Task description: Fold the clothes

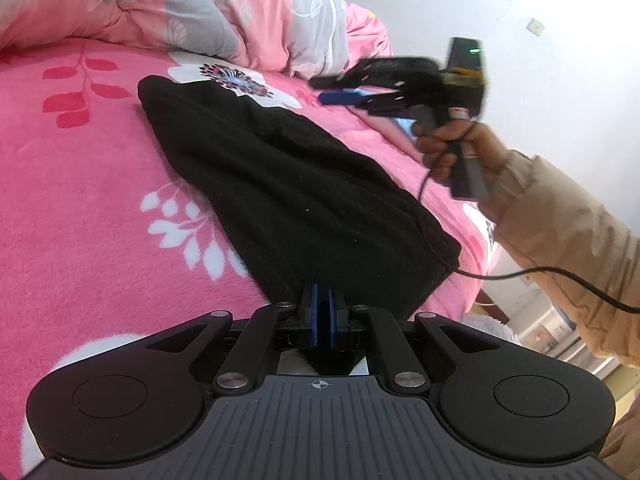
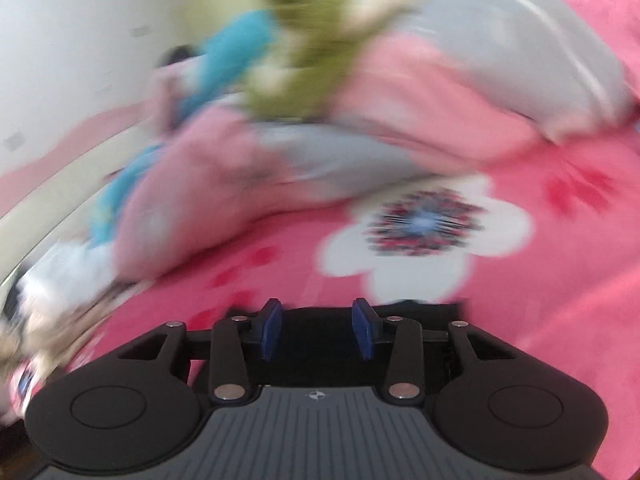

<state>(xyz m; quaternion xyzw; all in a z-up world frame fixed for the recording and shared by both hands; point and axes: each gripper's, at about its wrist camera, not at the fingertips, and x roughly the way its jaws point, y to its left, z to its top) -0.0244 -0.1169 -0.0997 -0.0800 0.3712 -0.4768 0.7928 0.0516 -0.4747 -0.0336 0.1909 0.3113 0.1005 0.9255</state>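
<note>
A pink fleece bedspread (image 1: pixel 80 184) with white flower prints covers the bed. A puffy pink-and-grey quilt (image 1: pixel 248 20) is heaped along its far edge. A black knit garment (image 1: pixel 280 188), folded into a long tapering strip, lies flat across the bedspread. The left gripper (image 1: pixel 322 316) has its blue pads pressed together at the garment's near end; whether cloth is pinched between them cannot be told. The left view alone shows a beige sleeve (image 1: pixel 560 232) and the raised right gripper (image 2: pixel 318 330). The blurred right view shows its fingers apart, empty, above the garment's edge
</note>
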